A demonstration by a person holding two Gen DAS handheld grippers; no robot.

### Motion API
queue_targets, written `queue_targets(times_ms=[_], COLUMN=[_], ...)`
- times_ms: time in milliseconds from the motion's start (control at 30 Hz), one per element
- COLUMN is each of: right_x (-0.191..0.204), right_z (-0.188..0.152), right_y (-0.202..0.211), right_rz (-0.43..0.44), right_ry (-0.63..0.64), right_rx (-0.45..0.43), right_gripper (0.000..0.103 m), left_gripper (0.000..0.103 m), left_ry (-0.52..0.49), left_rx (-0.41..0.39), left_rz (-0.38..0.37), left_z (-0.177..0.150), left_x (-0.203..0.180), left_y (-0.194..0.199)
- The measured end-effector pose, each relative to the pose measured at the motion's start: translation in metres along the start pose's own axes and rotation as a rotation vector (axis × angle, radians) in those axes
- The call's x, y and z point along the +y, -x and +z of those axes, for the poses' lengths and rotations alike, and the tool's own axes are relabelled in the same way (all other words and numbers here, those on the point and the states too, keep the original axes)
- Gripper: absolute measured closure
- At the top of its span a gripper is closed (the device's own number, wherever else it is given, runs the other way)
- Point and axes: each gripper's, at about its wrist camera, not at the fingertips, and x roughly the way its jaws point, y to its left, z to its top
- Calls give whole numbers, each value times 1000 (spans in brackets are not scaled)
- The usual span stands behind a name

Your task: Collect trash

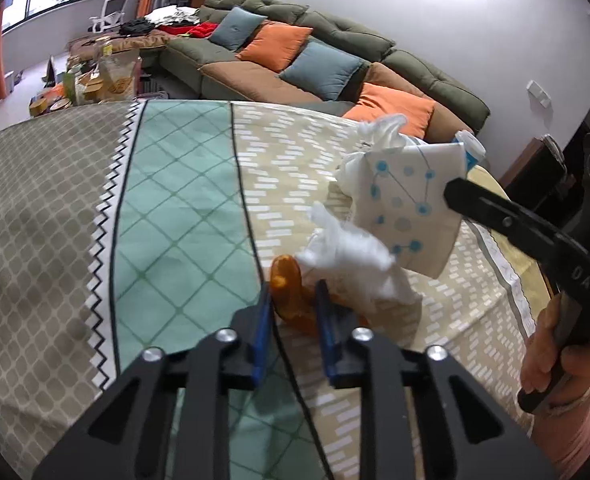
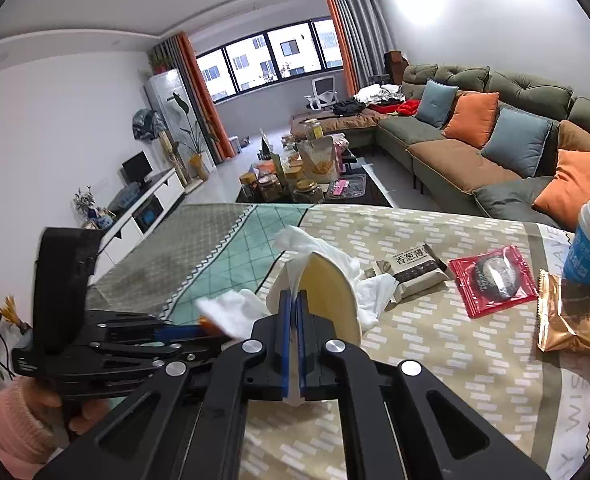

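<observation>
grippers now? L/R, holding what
Left gripper: closed on the orange peel, tissue just behind it.
Right gripper: shut on the rim of the paper cup.

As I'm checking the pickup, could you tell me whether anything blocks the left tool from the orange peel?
Nothing visible does: the left tool straddles the orange peel. A crumpled tissue lies against the peel, beside the paper cup in the right tool.

Bright daylight from the window (image 2: 271, 60), wall glare (upper right), fisheye-bent edges, dark vignetted corners.
</observation>
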Motion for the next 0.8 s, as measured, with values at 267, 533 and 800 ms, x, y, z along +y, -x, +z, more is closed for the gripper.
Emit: queue_targets(times_ms=[267, 533, 800], right_x=[-2, -5, -2], right_z=[-2, -1, -8], right_y=[35, 66, 68], right_rz=[38, 36, 74], right_ry=[-33, -54, -79], right_rx=[-58, -129, -125], right_gripper=[100, 100, 100], left_gripper=[92, 93, 93], left_ry=[-15, -7, 21], left_rx=[-32, -103, -156], left_rz=[-7, 1, 17], left_z=[-7, -24, -46], left_x=[-6, 3, 18], left_y=[14, 56, 98])
